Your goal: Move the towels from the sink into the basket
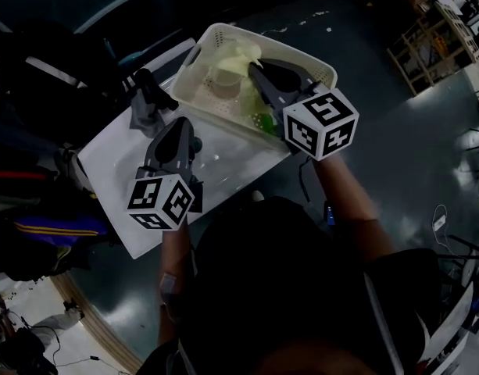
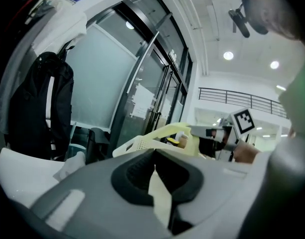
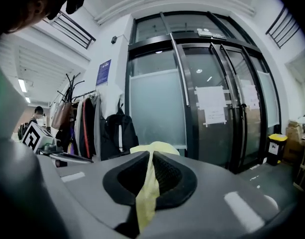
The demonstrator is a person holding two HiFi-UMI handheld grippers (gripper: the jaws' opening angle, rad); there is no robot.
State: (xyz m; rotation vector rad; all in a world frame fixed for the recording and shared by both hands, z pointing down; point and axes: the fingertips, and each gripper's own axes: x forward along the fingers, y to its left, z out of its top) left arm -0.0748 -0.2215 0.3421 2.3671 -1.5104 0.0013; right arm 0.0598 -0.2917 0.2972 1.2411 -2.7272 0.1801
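The right hand-held gripper (image 1: 252, 69) pinched a yellow towel (image 3: 145, 193) within the rim of the basket (image 1: 223, 30); the left hand-held gripper (image 1: 181, 123) pinched a pale towel (image 2: 159, 193) above the sink (image 1: 106, 158), left of it.

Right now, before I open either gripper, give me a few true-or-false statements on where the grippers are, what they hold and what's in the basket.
1. The right gripper pinches a yellow towel. True.
2. The right gripper is above the sink. False: it is above the basket.
3. The basket is empty. False: pale cloth lies in it.
4. The left gripper is wide open. False: its jaws are closed together.
5. The left gripper is above the sink. True.
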